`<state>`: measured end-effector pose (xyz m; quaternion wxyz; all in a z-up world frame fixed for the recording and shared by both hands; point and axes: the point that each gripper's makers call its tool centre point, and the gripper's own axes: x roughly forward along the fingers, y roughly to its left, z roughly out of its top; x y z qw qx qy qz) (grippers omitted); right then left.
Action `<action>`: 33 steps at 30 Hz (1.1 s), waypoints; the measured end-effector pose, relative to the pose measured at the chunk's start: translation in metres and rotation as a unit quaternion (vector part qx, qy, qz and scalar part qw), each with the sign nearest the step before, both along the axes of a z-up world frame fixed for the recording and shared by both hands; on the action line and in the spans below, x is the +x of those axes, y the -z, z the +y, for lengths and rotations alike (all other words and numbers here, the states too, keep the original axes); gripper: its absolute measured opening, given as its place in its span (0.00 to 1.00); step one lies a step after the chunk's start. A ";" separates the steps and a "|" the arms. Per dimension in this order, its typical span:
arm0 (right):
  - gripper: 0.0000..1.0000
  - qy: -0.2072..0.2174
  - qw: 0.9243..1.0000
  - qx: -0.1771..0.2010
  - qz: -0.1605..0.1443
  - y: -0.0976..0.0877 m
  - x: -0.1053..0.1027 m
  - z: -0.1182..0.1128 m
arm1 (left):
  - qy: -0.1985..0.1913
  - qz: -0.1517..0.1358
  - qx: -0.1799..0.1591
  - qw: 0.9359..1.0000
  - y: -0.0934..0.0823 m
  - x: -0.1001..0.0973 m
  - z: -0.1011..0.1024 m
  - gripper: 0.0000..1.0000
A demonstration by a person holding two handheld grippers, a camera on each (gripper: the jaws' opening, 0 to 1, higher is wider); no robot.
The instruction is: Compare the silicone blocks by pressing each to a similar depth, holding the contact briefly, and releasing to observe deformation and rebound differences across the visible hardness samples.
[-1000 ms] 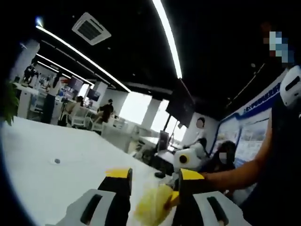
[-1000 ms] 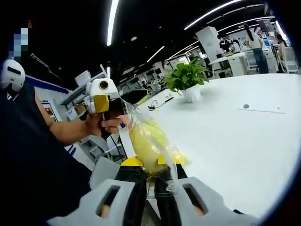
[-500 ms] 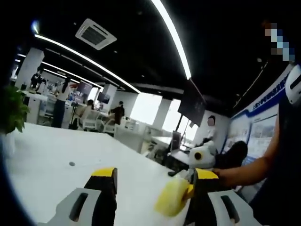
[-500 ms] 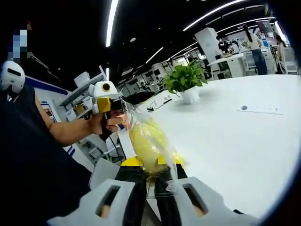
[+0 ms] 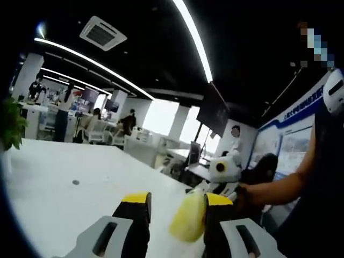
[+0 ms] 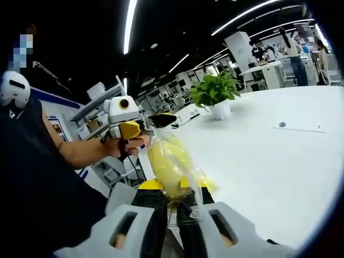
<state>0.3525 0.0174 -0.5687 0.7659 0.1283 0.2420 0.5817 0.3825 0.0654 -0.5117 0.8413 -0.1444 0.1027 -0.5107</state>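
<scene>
Right gripper view: right gripper (image 6: 171, 200) clenched on bagged yellow block (image 6: 167, 161), left gripper (image 5: 174, 203) parted around it mid-press; next, hold briefly, then release.

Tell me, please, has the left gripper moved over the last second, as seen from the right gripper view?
Yes. The left gripper has shifted slightly right toward the potted plant, now sitting close above the bagged yellow block.

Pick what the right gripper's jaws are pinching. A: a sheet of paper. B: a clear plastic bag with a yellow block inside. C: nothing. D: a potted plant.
B: in the right gripper view the right gripper is shut on the bag, which rises from its jaws with the yellow block inside.
</scene>
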 end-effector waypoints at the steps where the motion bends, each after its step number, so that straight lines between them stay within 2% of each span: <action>1: 0.01 -0.001 1.000 0.000 0.001 0.000 0.000 0.000 | 0.001 -0.001 0.001 1.000 0.000 0.000 -0.001 0.30; 4: 0.01 -0.004 1.000 0.001 0.002 0.001 -0.001 0.001 | 0.013 0.006 -0.006 1.000 -0.001 -0.004 -0.007 0.26; 9: 0.01 -0.009 1.000 0.001 0.007 0.002 -0.004 0.004 | 0.042 0.012 -0.022 0.999 -0.005 -0.013 -0.018 0.11; 10: 0.01 -0.010 1.000 0.002 0.008 0.002 -0.005 0.004 | 0.052 0.014 -0.025 0.998 -0.006 -0.016 -0.021 0.05; 12: 0.01 -0.007 1.000 0.003 0.010 0.003 -0.004 0.002 | 0.045 0.010 -0.021 0.999 -0.005 -0.014 -0.023 0.02; 13: 0.01 -0.006 1.000 0.004 0.011 0.003 -0.004 0.002 | 0.042 0.004 -0.018 0.999 -0.005 -0.012 -0.022 0.02; 19: 0.03 0.002 1.000 0.005 -0.001 0.003 -0.003 -0.003 | 0.045 0.025 -0.030 0.998 -0.006 -0.011 -0.027 0.00; 21: 0.04 0.009 1.000 0.009 -0.001 0.005 -0.002 -0.006 | 0.043 0.042 -0.036 0.998 -0.005 -0.009 -0.030 0.00; 22: 0.05 0.011 1.000 0.010 0.004 0.006 -0.003 -0.007 | 0.041 0.061 -0.038 0.997 -0.002 -0.008 -0.032 0.00; 24: 0.07 0.019 1.000 0.014 0.005 0.009 -0.003 -0.009 | 0.040 0.058 -0.034 0.997 0.000 -0.005 -0.035 0.00; 26: 0.08 0.032 0.999 0.033 0.019 0.009 -0.002 -0.013 | 0.041 0.069 -0.041 0.996 0.000 -0.006 -0.040 0.00; 31: 0.11 0.051 0.998 0.047 0.008 0.009 0.000 -0.022 | 0.040 0.068 -0.043 0.996 -0.002 -0.005 -0.050 0.00; 33: 0.12 0.057 0.997 0.048 0.005 0.011 0.001 -0.024 | 0.040 0.078 -0.048 0.995 -0.001 -0.004 -0.053 0.00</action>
